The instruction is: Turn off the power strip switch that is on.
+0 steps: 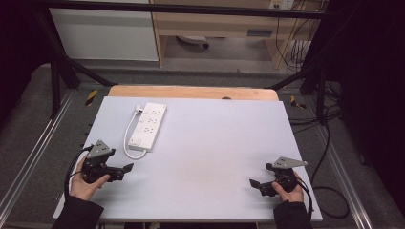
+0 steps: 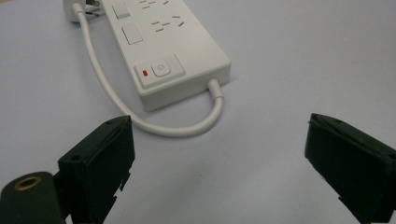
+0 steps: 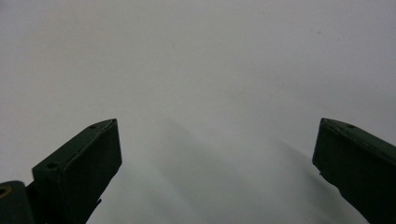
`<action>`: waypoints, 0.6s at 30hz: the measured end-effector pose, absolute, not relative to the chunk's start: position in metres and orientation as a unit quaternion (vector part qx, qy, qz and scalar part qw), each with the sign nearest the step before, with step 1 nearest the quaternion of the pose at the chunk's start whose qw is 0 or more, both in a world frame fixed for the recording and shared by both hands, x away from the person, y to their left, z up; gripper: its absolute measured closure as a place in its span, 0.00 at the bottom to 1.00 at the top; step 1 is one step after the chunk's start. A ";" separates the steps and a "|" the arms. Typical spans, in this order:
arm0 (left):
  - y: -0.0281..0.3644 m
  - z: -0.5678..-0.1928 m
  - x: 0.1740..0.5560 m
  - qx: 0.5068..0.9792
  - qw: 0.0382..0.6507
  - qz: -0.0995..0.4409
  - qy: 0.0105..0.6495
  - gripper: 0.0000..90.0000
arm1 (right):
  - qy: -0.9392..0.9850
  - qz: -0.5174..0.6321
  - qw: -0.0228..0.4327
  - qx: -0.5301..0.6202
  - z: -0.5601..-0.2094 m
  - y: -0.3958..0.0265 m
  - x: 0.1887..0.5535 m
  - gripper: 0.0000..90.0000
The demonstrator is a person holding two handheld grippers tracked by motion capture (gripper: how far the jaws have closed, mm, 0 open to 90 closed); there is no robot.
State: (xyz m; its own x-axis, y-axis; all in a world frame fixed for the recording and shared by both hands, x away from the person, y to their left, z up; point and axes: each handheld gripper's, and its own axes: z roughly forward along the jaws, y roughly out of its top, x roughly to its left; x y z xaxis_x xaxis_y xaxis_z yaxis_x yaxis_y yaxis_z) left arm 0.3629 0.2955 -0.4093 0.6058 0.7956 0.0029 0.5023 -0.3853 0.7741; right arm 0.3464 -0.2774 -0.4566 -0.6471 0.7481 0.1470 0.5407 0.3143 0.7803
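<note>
A long white plastic power strip (image 1: 149,126) with rows of sockets lies flat in the far-left part of the pale grey rectangular tabletop (image 1: 210,157), its length running roughly from near to far. Its short white cord (image 1: 129,138) loops out from the near end and curves back along the strip's left side to a plug (image 1: 138,109) resting by the far end. In the left gripper view the near end of the strip (image 2: 173,60) carries a push switch with a small red mark beside it, and the cord's bend (image 2: 187,128) lies just ahead of the jaws.

The left gripper (image 1: 123,171) sits near the table's front-left edge, just short of the strip, jaws spread wide and holding nothing. The right gripper (image 1: 258,185) rests near the front-right corner — also spread apart and empty, well away from the strip. Between the two grippers, and across the whole right half, the tabletop is bare — a wooden strip (image 1: 191,92) borders its far edge.
</note>
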 end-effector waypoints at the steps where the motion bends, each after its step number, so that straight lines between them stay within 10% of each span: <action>1: 0.295 -0.409 0.364 0.810 0.383 0.191 0.401 0.09 | 0.801 0.426 0.122 0.402 -0.457 -0.277 0.346 0.02; 18: 0.291 -0.400 0.375 0.809 0.381 0.195 0.402 0.10 | 0.801 0.427 0.122 0.401 -0.457 -0.277 0.346 0.02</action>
State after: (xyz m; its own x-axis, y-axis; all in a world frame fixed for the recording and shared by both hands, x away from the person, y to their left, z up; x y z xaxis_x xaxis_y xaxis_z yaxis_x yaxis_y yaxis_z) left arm 0.3746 0.2907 -0.3998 0.5997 0.8001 0.0091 0.5020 -0.3851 0.7744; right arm 0.3464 -0.2771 -0.4565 -0.6486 0.7468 0.1470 0.5380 0.3132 0.7826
